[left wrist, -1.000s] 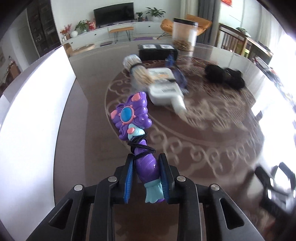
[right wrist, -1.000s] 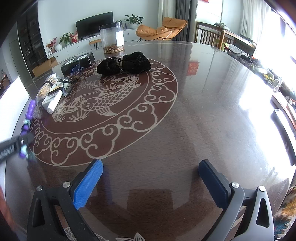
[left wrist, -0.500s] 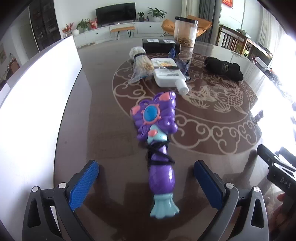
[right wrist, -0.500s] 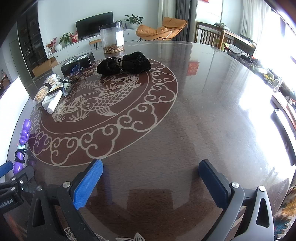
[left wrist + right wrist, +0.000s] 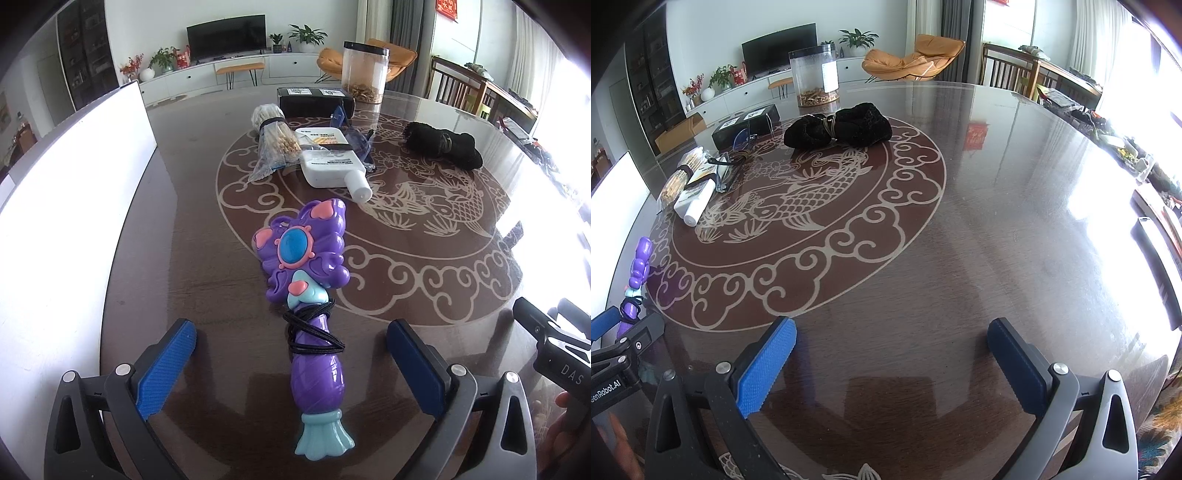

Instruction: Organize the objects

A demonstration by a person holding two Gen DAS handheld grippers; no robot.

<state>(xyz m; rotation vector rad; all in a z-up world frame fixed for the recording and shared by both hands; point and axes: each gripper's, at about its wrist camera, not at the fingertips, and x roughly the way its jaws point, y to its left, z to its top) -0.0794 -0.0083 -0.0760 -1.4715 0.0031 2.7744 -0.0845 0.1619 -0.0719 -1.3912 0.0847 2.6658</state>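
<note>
Toy (image 5: 310,295), purple, cord-wound: lies flat on table (image 5: 207,258), handle between wide-apart fingers of left gripper (image 5: 291,354), untouched; judged set down. Row at 12 o'clock from toy: white bottle (image 5: 332,162), stick bundle (image 5: 277,140), black box (image 5: 314,99), clear jar (image 5: 364,74). Black cloth bundle (image 5: 443,146) at 2 o'clock, apart from row, judged still to place. Right gripper (image 5: 892,363): fingers apart, nothing between. Table dark, glossy, fish medallion inlaid. Room: television, plants, orange chair.
</note>
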